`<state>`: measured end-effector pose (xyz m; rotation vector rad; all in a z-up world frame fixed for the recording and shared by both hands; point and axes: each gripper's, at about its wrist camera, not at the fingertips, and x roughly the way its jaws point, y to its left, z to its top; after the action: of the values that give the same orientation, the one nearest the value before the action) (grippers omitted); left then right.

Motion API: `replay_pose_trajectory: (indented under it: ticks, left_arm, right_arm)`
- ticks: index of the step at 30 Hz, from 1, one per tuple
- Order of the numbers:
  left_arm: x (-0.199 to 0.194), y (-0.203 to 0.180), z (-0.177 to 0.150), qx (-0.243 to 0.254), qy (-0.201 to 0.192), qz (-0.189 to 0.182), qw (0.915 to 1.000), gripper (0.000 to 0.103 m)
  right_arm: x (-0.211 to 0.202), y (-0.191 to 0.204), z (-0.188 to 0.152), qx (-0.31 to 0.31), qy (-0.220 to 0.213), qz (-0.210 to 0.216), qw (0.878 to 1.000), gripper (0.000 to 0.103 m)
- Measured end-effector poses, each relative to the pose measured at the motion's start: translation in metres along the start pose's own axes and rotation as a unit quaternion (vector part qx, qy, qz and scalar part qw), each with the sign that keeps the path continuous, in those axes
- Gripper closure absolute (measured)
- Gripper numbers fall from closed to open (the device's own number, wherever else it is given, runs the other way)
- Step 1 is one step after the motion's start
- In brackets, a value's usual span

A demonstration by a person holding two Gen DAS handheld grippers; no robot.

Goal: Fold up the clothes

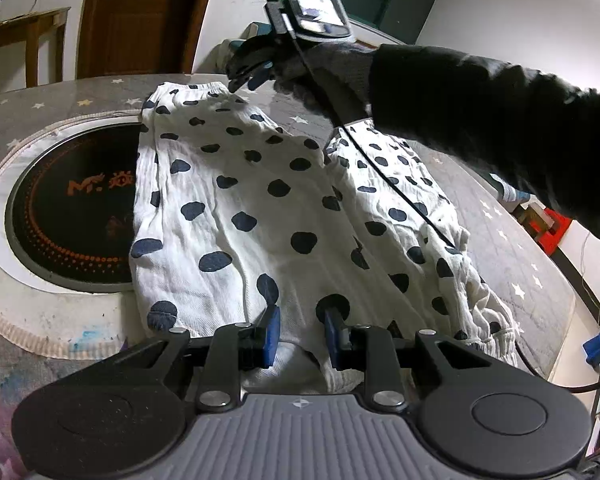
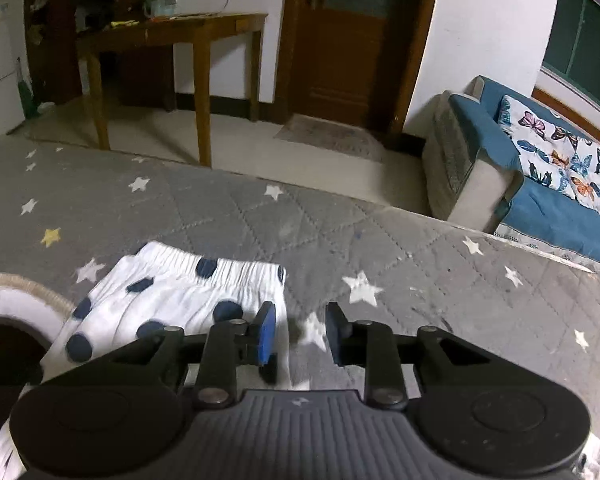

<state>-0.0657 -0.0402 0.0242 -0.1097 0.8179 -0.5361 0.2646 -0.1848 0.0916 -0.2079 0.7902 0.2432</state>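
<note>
White trousers with navy dots (image 1: 240, 200) lie flat on a grey star-print table cover (image 1: 512, 248), waistband at the far end. My left gripper (image 1: 302, 332) is at the near end, its blue pads closed on a bunched cuff of the left leg. In the left wrist view my right gripper (image 1: 240, 80), held by a gloved hand in a black sleeve (image 1: 480, 120), touches down at the waistband's right corner. From its own camera the right gripper (image 2: 300, 332) stands open. Its left pad lies on the edge of the trousers (image 2: 172, 296), and mostly bare cover (image 2: 420, 280) shows between the jaws.
A round black hob plate (image 1: 72, 208) is set into the table left of the trousers, partly under them. A black cable (image 1: 400, 192) trails across the right leg. Beyond the table edge stand a wooden side table (image 2: 180, 28), a door and a blue sofa (image 2: 540, 200).
</note>
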Motion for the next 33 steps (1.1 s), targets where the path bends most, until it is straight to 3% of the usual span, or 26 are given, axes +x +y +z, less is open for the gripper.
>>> replay_pose_trajectory:
  ticks: [3, 7, 14, 24, 33]
  left_arm:
    - [-0.001, -0.001, 0.000, 0.002, -0.002, 0.004, 1.0000, 0.076]
    - [-0.001, -0.002, 0.000, 0.009, -0.004, 0.013, 0.9999, 0.075]
    - [-0.005, -0.006, 0.000, 0.020, -0.015, 0.043, 0.9988, 0.074]
    - [-0.005, -0.017, -0.008, 0.039, -0.015, 0.080, 0.9959, 0.074]
    - [-0.007, -0.025, -0.005, 0.050, -0.009, 0.108, 0.9928, 0.074]
  right_arm:
    - [-0.020, -0.005, -0.008, 0.012, 0.006, 0.047, 0.999, 0.075]
    - [-0.052, -0.011, -0.033, 0.001, 0.018, 0.078, 0.997, 0.074]
    - [-0.129, -0.016, -0.109, -0.013, 0.032, 0.129, 0.991, 0.064]
    - [-0.220, -0.032, -0.226, -0.004, 0.014, 0.139, 0.990, 0.058]
    - [-0.259, -0.039, -0.272, -0.017, -0.012, 0.097, 0.995, 0.058]
